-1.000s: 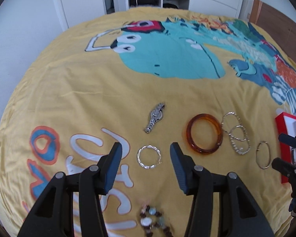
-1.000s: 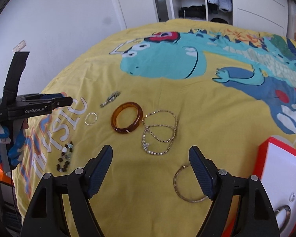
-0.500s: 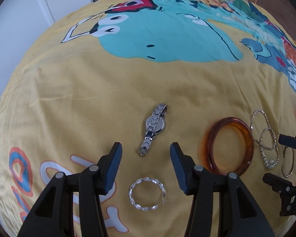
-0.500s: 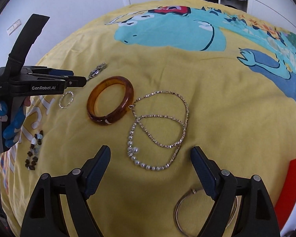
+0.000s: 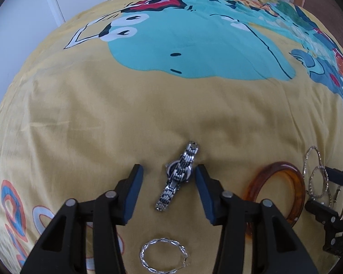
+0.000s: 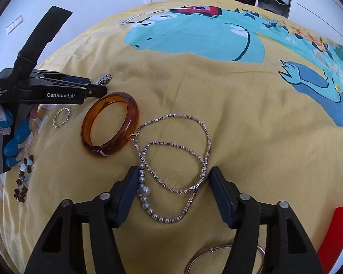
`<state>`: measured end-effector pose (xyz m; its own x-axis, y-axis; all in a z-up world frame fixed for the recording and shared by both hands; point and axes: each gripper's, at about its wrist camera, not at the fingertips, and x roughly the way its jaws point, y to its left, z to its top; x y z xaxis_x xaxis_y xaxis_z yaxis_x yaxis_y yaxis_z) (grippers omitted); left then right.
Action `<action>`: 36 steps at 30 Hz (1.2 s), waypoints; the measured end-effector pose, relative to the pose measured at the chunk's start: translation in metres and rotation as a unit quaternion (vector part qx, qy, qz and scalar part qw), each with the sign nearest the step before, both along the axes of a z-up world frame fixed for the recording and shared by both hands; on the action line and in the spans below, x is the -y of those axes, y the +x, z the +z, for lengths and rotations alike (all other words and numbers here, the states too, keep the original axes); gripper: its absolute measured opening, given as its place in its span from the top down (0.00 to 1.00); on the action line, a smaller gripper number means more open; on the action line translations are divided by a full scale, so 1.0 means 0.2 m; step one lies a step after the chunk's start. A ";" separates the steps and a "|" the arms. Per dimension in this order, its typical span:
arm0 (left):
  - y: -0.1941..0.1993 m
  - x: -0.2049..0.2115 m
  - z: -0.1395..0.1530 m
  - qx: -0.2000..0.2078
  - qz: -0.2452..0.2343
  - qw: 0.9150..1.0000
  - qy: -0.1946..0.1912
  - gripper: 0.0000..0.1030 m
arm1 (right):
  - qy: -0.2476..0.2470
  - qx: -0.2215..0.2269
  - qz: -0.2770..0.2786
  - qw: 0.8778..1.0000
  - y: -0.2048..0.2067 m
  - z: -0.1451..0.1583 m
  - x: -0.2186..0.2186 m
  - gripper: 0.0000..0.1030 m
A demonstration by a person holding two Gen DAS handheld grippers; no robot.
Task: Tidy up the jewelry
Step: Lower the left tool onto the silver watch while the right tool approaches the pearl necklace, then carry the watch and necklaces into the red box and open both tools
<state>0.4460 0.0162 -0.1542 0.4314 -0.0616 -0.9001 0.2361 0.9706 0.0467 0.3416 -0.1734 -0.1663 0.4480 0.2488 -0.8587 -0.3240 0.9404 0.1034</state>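
On the yellow bedspread [image 5: 103, 118], both pickups are starting — the left gripper [image 5: 169, 173] half-closing around the watch [image 5: 178, 175], the right gripper [image 6: 171, 173] around the necklace [image 6: 176, 155], neither pinched yet. Next: close fully, lift gently.

Bangle [image 5: 277, 191] just beside R tool [image 5: 317, 190]

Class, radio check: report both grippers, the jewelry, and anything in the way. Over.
Left gripper jaws closing around the watch, not yet gripping. Right gripper jaws closing around the necklace, left pad at the pearls. Amber bangle lies close beside.
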 end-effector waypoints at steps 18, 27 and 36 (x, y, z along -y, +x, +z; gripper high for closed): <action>-0.10 -0.02 0.23 0.041 0.020 0.998 -0.036 0.79 | 0.047 -0.001 -0.024 0.999 -0.04 0.13 0.07 0.90; -0.24 -0.03 0.52 0.070 0.026 0.996 -0.050 0.79 | 0.058 0.042 -0.024 0.997 -0.13 0.44 0.08 0.90; -0.43 0.13 0.90 0.113 0.003 0.991 -0.076 0.79 | 0.051 0.101 -0.041 0.993 -0.32 0.83 0.26 0.90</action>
